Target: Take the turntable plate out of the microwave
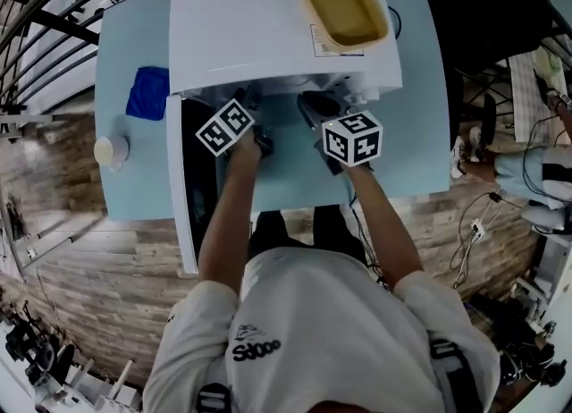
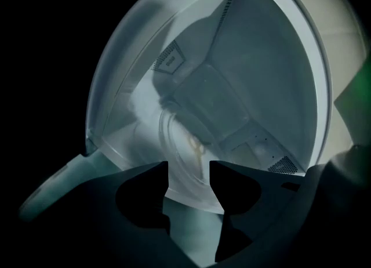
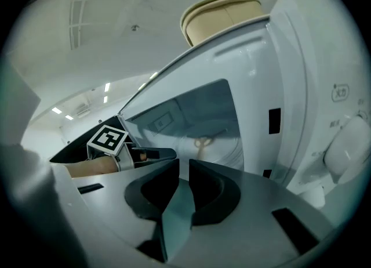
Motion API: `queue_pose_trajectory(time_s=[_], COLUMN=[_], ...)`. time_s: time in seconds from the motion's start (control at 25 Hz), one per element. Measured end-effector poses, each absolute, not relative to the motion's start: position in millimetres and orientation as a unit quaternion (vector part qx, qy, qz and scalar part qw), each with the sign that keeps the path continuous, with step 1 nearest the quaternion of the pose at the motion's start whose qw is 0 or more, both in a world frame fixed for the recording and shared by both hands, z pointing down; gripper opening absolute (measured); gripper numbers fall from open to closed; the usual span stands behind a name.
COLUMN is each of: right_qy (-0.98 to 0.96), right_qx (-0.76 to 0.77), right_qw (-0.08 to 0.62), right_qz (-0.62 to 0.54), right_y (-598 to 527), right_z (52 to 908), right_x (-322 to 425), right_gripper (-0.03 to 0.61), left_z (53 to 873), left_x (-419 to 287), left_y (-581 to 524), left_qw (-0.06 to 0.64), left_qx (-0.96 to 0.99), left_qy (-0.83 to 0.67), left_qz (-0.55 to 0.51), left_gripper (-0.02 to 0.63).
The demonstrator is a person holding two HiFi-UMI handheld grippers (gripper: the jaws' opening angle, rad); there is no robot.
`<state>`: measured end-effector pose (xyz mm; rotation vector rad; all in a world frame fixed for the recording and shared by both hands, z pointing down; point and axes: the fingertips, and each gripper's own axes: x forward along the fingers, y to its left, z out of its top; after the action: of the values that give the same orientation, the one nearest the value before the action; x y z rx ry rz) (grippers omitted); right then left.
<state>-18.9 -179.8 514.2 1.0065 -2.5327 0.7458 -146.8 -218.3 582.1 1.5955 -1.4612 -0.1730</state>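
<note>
In the head view, a white microwave [image 1: 259, 27] stood on the light blue counter [image 1: 134, 192] with its door [image 1: 181, 223] swung open to the left. A tan tub [image 1: 344, 4] sat on top of the microwave, toward its right side. On the counter left of the microwave, a blue cloth [image 1: 148, 92] and a pale cup [image 1: 112, 150] lay apart from each other. The person stood in front of the opening and held the left gripper [image 1: 234, 121] and the right gripper [image 1: 335, 125] side by side at the mouth of the oven.

In the left gripper view, we looked straight into the dim cavity. The 2 fingers [image 2: 159, 174] stood clearly apart and clamped nothing. The glass turntable plate [image 2: 182, 139] lay on the floor of the cavity, and its near rim showed in the gap between the fingers. We could not tell if any finger touched the glass.

In the right gripper view, the 2 fingers [image 3: 169, 174] were almost together, with only a narrow slit between them and nothing in it. Beyond them, the plate was still inside the microwave, with a small yellowish piece [image 3: 203, 143] under its middle. The left gripper's marker cube [image 3: 108, 139] and the person's hand [image 3: 87, 167] were at the left of the opening, and the tub showed above.
</note>
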Motion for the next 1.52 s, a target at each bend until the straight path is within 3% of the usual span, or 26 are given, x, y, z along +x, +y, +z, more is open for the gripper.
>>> queue_pose_trajectory(time_s=[0.44,0.6,0.76,0.92,1.52], right_qy=[-0.855,-0.836,-0.825,-0.819,-0.776], right_qx=[0.365,0.356,0.349,0.343,0.339], right_qw=[0.108,0.063,0.047,0.038,-0.070], right_qz=[0.351,0.413,0.442,0.459,0.528], right_y=[-189,-193,-195,-199,-221], right_z=[545,556,565,578,581], right_x=[-27,-36,-44,-54,-61], right_gripper=[0.092,0.125,0.143,0.158,0.202], left_z=[586,590,593,597,587], left_x=[-143,-145,-143,-142,-148], left_y=[-226,-221,-219,-216,-219], left_qw=[0.538,0.549,0.538,0.537,0.504], left_qx=[0.601,0.601,0.614,0.616,0.628], left_qy=[-0.570,-0.558,-0.557,-0.558,-0.569], left_qz=[-0.156,-0.160,-0.151,-0.146,-0.163], left_gripper=[0.209,0.148,0.079,0.055,0.038])
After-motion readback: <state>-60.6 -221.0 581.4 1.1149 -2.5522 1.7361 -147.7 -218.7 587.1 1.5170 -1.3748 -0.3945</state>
